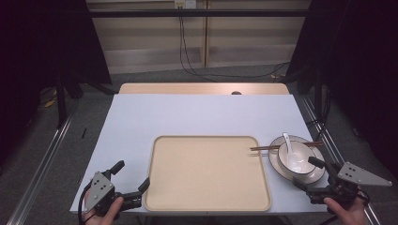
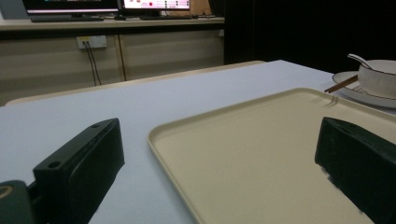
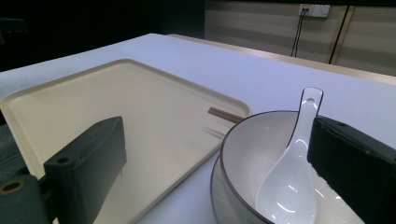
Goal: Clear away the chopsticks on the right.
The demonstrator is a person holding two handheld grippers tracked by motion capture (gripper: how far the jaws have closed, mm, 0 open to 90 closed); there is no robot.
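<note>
A cream tray (image 1: 206, 197) lies empty at the table's front middle. Right of it a white bowl (image 1: 305, 169) with a dark rim sits on a plate (image 1: 276, 158), a white spoon (image 1: 287, 142) resting in the bowl. Brown chopsticks (image 1: 265, 147) lie across the plate's back rim, their tips over the tray's right edge. My left gripper (image 1: 133, 175) is open at the tray's front left corner, one jaw over the tray (image 2: 261, 154). My right gripper (image 1: 307, 174) is open at the front of the bowl (image 3: 243, 163), with the spoon (image 3: 289, 182) between its jaws.
The white table (image 1: 197, 115) stretches back beyond the tray, with a wooden strip (image 1: 202, 88) at its far edge. Cables (image 1: 187, 56) hang before the shelving behind. Metal rails (image 1: 44, 159) run along the floor on both sides.
</note>
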